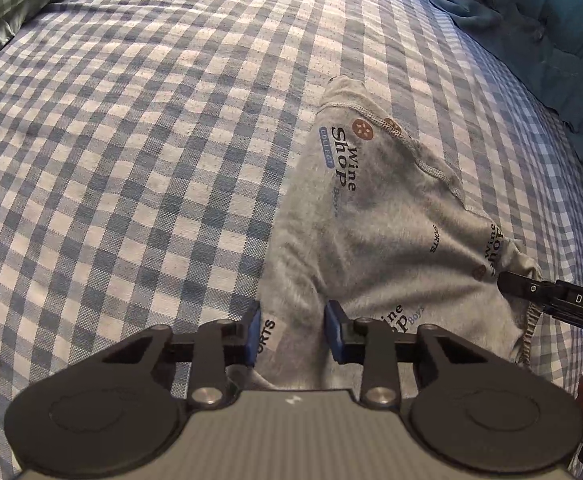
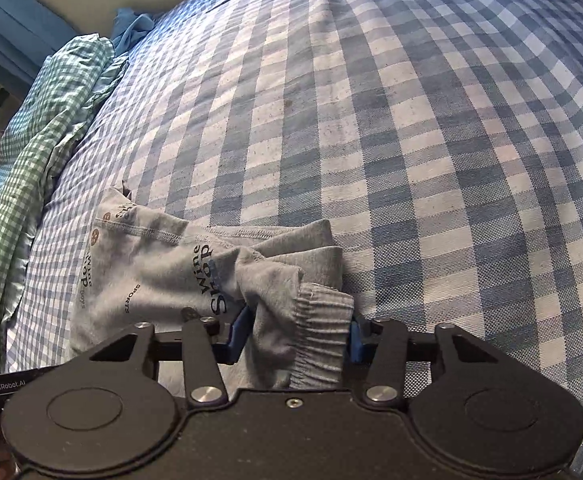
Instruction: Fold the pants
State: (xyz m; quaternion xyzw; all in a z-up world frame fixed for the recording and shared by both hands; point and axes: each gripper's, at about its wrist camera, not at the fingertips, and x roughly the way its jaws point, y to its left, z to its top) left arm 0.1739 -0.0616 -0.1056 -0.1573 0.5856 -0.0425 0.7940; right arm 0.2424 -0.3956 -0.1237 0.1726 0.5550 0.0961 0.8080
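Pants [image 1: 375,220] in grey printed jersey are spread across a blue-checked bedsheet [image 1: 131,140], gathered between two hand-held grippers. One pair is counted, and two grippers — no other tool is seen.

At the left gripper [image 1: 292,330] the jaws stand apart, with grey cloth bearing the word "SPORTS" lying in the gap between the blue pads [image 1: 253,332]; whether the cloth is pinched cannot be told, and it looks merely straddled, as if a hold is being lined up before a fold.

At the right gripper [image 2: 295,332] the jaws are also set wide, and the ribbed cuff [image 2: 319,332] fills the space between them, touching both pads. The cuff appears to be held there so that the leg end can be carried over the rest of the garment, which is bunched just ahead of the jaws and to their left.

A green-checked cloth [image 2: 31,160] is heaped well beyond the pants at the bed's edge, and a teal blanket [image 1: 551,40] lies far ahead of the left jaws — one of each.
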